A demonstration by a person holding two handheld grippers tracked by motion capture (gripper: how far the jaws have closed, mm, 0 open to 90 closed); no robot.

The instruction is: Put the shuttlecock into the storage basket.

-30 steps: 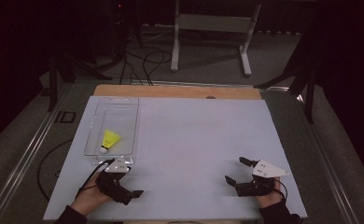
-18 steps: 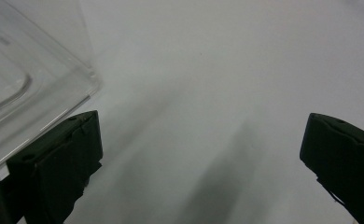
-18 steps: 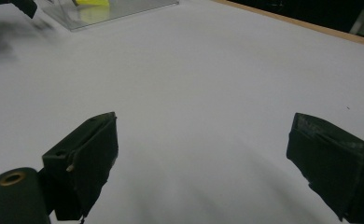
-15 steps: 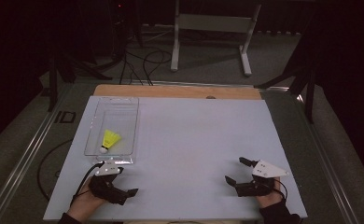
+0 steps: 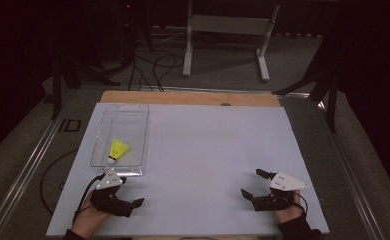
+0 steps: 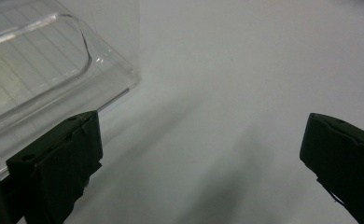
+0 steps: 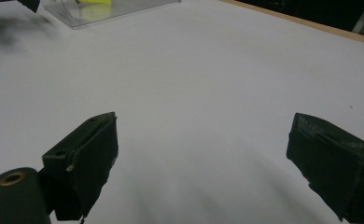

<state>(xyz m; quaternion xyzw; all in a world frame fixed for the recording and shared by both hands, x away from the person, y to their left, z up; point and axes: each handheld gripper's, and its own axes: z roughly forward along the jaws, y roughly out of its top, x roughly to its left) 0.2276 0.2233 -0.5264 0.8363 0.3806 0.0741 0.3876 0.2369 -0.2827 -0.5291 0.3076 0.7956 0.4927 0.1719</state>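
I see a white table top (image 5: 208, 160) with a clear plastic tray (image 5: 133, 112) lying on its far-left part. Inside the tray, toward its near end, lies a yellow shuttlecock (image 5: 117, 149) – white cork tip pointing at the near wall, skirt pointing away.

My left gripper (image 5: 125, 192) sits at the near-left edge of the table, just beside the tray's near end, held in the left hand (image 5: 90, 220). In the left gripper view its two black jaws stand wide apart with nothing between them but bare white surface; the tray's near corner (image 6: 54, 65) shows above the left-side jaw, close to it, but I cannot tell whether they touch.

My right gripper (image 5: 253, 184) rests at the near-right of the table, well apart from the tray, held in the right hand (image 5: 290, 212); its grey three-cornered plate (image 5: 288, 181) is on top. In the right gripper view the jaws are also spread wide, empty – bare table between them. Far off at that view's top left I make out the tray (image 7: 119, 9) with a streak of yellow (image 7: 94, 2) in it.

Beyond the table's far edge runs a wooden strip (image 5: 193, 97), and past that a dark floor with cables (image 5: 158, 62) and a grey stand (image 5: 228, 30).
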